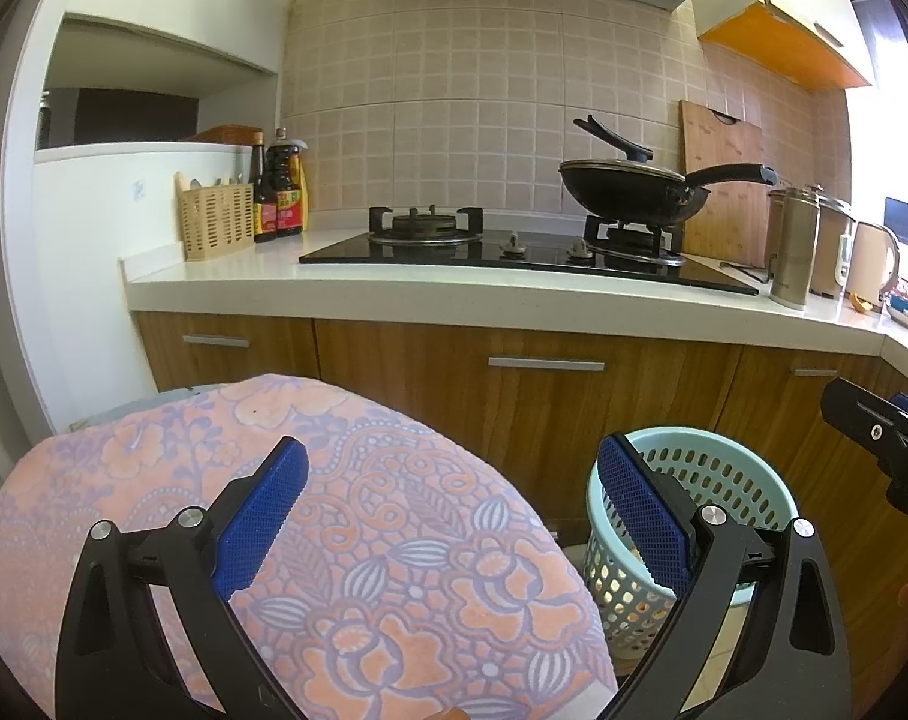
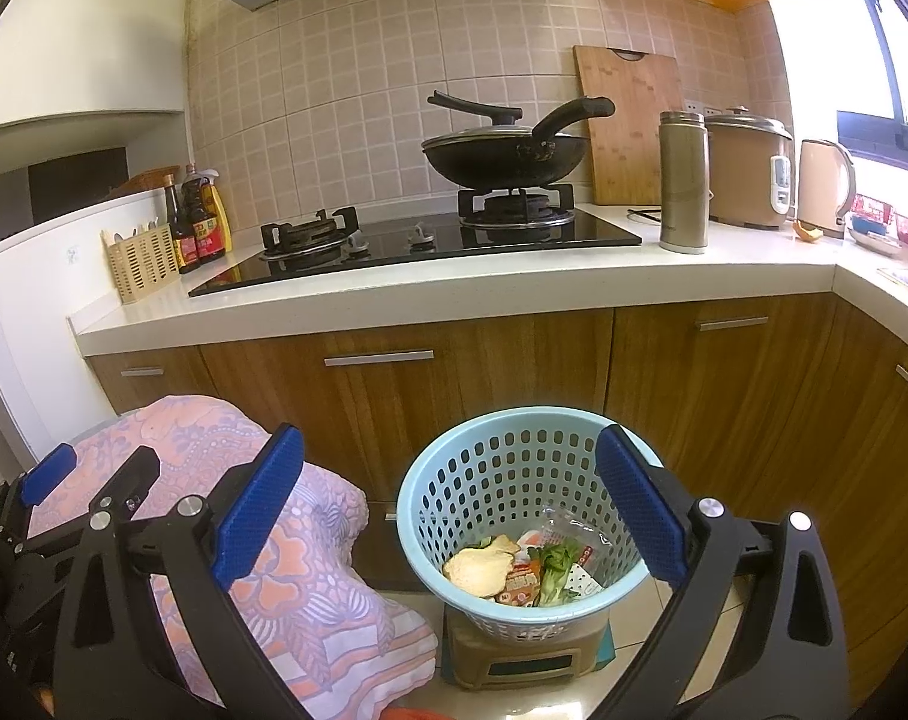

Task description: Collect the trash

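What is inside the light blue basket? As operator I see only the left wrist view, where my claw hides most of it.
Observer: The basket holds trash: a pale peel-like scrap, green leaves and printed wrappers.
Operator: Does it stand on the floor?
Observer: No, it sits on a low tan stool-like stand.
Operator: Is the right claw holding anything?
Observer: No, the right claw is open and empty, aimed at the basket.
Operator: And mine?
Observer: The left claw is also open, over the floral cloth.
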